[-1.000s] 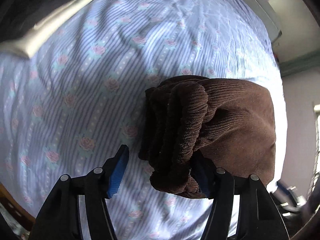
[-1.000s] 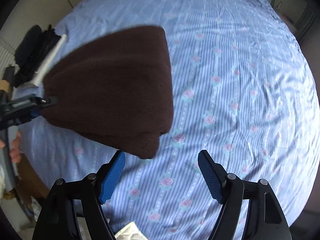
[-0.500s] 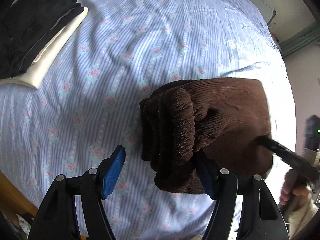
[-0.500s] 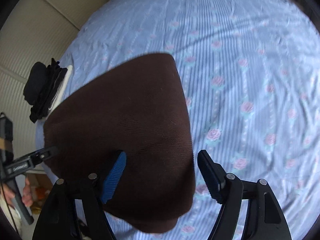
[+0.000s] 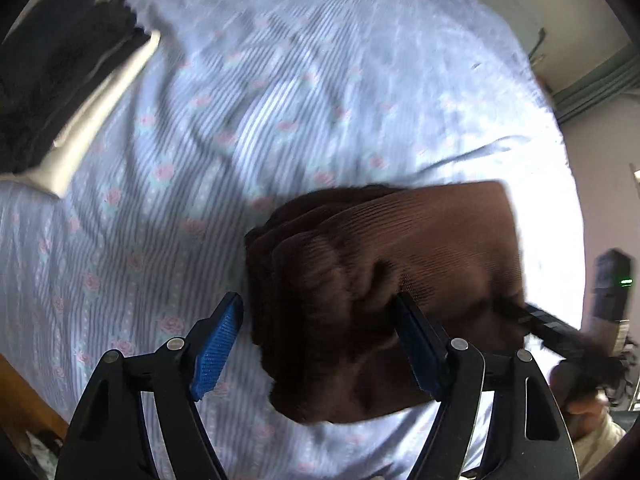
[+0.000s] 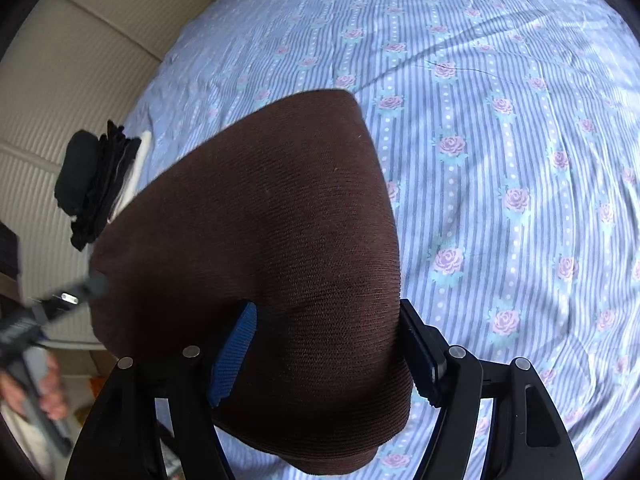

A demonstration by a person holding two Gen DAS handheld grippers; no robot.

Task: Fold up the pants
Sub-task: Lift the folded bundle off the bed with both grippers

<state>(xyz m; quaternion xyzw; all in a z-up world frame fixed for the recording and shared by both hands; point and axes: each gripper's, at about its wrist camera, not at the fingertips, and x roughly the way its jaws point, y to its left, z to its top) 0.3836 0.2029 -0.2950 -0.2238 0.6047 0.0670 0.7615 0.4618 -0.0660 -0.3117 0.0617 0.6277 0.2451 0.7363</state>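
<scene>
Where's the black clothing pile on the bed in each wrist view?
Left wrist: the dark pile of black folded clothes sits at the upper left edge, on a cream pad, at the far side of the blue striped rose-print bedsheet.
Right wrist: the same pile is at mid left, beside the cream ribbed wall.
Shared landmark: the folded brown corduroy pants, low centre in both views.

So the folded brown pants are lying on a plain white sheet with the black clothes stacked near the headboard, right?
Not quite: the sheet is blue-striped with pink roses, not plain white, as the right wrist view shows. The folded brown pants and black clothes are as you said.
</scene>
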